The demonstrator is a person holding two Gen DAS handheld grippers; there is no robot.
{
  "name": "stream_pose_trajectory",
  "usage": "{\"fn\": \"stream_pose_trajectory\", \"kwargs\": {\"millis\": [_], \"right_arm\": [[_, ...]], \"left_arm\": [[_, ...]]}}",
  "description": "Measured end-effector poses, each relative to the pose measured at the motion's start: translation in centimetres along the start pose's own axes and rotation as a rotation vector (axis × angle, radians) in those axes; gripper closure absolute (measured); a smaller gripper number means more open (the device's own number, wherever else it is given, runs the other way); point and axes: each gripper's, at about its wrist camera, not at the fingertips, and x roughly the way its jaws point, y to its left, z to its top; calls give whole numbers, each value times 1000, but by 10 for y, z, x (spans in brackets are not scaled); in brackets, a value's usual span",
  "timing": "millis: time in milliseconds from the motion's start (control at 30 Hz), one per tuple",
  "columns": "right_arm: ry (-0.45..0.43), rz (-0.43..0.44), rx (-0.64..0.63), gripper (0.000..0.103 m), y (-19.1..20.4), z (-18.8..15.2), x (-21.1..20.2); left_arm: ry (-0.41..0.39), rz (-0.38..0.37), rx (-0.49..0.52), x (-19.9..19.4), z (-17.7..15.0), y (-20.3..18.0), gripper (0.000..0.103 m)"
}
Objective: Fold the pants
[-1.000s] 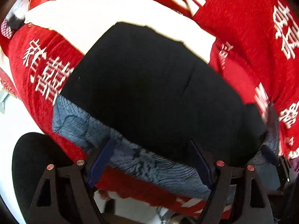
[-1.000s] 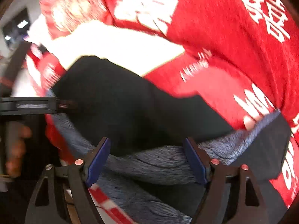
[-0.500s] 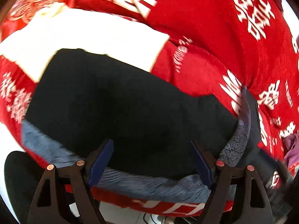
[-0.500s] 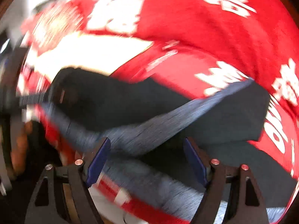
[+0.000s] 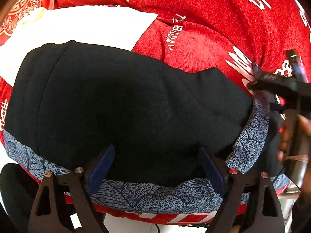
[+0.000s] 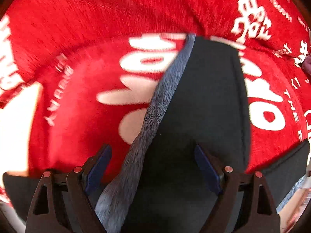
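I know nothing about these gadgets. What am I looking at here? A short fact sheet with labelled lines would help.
Garment: black pants with a blue-grey patterned side showing along the edges
Surface: red blanket with white lettering
Other item: white cloth, partly under the pants
Left gripper: fingers apart, over the pants
Right gripper: fingers apart, pants between them
Right view: motion-blurred

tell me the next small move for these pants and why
Probably close the left hand-held gripper on the near edge of the pants. Its jaws stand open around the black fabric and hold nothing, and the patterned blue-grey hem lies just below them on the red blanket. The right hand-held gripper is open too.
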Motion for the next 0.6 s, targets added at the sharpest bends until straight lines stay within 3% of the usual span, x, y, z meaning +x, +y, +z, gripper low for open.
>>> {"fn": "stream_pose_trajectory", "kwargs": {"millis": [67, 100, 133, 167, 233, 333, 433, 600], "right_arm": [[16, -41, -47, 23, 2, -2, 8], [-19, -60, -51, 62, 0, -4, 3], [-37, -39, -37, 85, -5, -7, -5], [-37, 40, 11, 89, -14, -11, -14], [-79, 85, 51, 97, -29, -20, -32], [-171, 122, 141, 97, -65, -50, -71], [-248, 161, 268, 97, -108, -104, -110], [-158, 141, 329, 97, -154, -179, -98]], "left_arm": [[1, -11, 0, 0, 0, 3, 14], [1, -16, 1, 0, 0, 4, 14], [0, -21, -1, 0, 0, 5, 14], [0, -23, -3, 0, -1, 5, 14], [1, -25, -5, 2, 0, 5, 14], [4, -40, -6, 0, -1, 7, 14], [16, -61, -15, -2, -3, 10, 14], [32, -64, -13, -4, -3, 7, 14]]}}
